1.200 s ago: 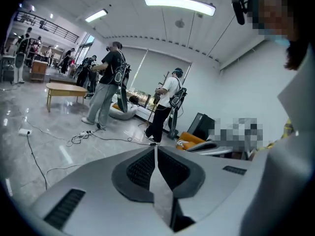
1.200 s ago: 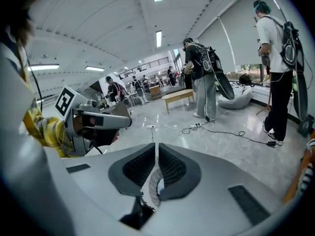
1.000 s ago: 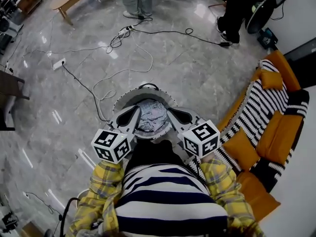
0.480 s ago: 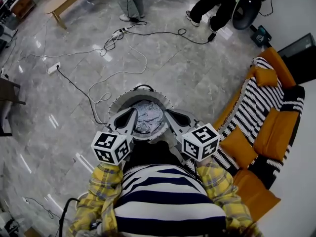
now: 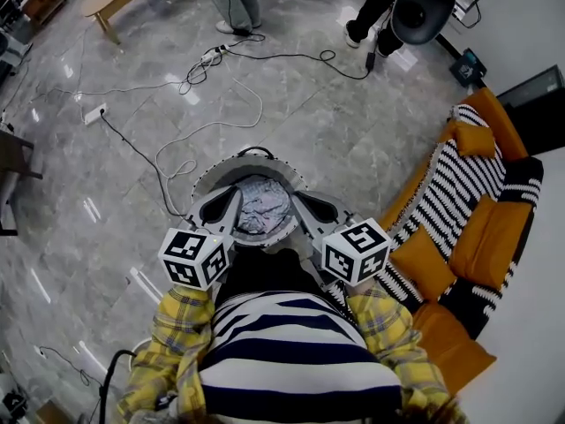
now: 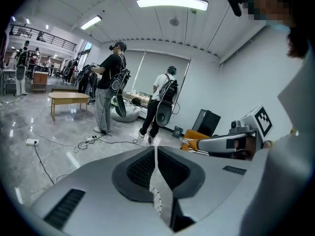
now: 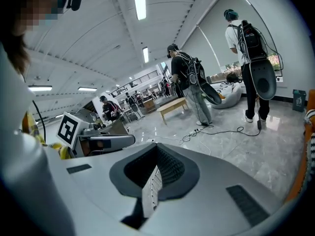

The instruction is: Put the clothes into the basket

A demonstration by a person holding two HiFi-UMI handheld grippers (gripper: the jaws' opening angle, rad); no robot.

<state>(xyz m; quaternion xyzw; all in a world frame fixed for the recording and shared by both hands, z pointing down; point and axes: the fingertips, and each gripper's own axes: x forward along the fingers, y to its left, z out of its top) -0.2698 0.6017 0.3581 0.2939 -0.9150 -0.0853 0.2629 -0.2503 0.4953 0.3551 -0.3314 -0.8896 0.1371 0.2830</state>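
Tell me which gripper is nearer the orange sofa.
Right. The right gripper is over the basket edge facing the sofa; the left gripper is over the opposite edge, farther off.

The person in black trousers [image 5: 378,18] at the top right of the frame has stepped leftward, and the round dark disc-shaped pack [image 5: 422,9] beside them has moved left with them. The person in grey trousers [image 5: 233,0] at top centre has edged left. The round grey basket [image 5: 205,174] sits slightly higher in the frame.
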